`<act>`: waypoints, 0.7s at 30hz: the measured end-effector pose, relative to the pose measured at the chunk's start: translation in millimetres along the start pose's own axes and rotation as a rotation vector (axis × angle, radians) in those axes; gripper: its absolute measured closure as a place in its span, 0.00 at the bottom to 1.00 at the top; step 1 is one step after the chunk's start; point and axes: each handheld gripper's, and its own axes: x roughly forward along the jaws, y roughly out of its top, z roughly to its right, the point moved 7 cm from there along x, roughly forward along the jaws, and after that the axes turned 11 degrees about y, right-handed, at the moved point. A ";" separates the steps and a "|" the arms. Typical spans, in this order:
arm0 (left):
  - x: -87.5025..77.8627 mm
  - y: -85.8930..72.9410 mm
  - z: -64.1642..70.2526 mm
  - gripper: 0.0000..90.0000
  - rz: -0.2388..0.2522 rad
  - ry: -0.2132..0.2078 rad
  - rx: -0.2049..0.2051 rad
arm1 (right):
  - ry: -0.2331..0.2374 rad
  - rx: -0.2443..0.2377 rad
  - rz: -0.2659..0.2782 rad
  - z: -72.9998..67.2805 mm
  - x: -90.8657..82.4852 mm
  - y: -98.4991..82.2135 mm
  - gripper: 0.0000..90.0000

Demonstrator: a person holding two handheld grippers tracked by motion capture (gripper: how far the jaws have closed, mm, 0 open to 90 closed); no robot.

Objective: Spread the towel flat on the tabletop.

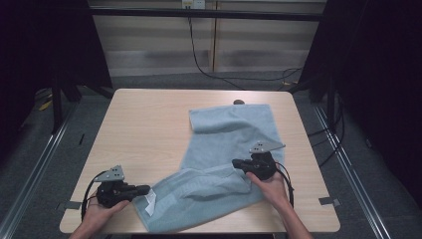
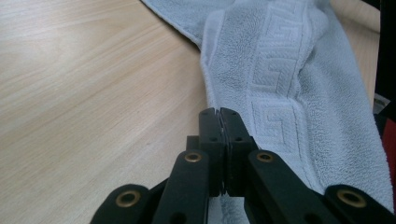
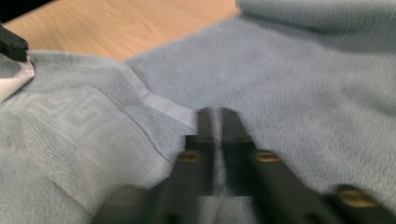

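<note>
On the pale wooden table [image 1: 149, 124] a light blue terry towel [image 1: 224, 144] lies rumpled, right of centre. The left gripper [image 2: 219, 114] pinches its near-left edge; the right gripper [image 3: 215, 116] has closed on a fold.

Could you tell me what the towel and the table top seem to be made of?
Towel: looks like pale blue cotton terry, matte; looped pile and a woven key-pattern border show in the left gripper view. Table: light wood grain with a smooth, faintly glossy finish, probably laminate or veneer.
</note>
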 end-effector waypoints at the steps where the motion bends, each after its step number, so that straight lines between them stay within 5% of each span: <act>1: 0.4 1.2 0.7 0.99 0.002 -0.004 -0.002 | -0.008 0.010 -0.021 4.0 3.9 -2.5 0.76; 6: 5.6 5.0 -6.4 0.99 0.003 0.003 -0.028 | -0.044 0.040 -0.092 22.7 29.8 -14.6 0.56; 11: 7.0 11.3 -18.8 0.99 0.034 0.000 -0.084 | -0.037 0.010 -0.106 19.6 38.2 -17.8 0.54; 16: 3.2 15.4 -21.7 0.99 0.060 -0.003 -0.107 | -0.043 -0.059 -0.123 6.2 42.8 -17.3 0.87; 19: -0.3 20.6 -21.7 0.99 0.083 -0.004 -0.117 | -0.018 -0.028 -0.093 4.7 39.9 -14.9 0.92; 21: -2.4 23.4 -20.6 0.99 0.096 -0.009 -0.118 | -0.001 0.011 -0.008 5.6 26.9 -5.2 0.93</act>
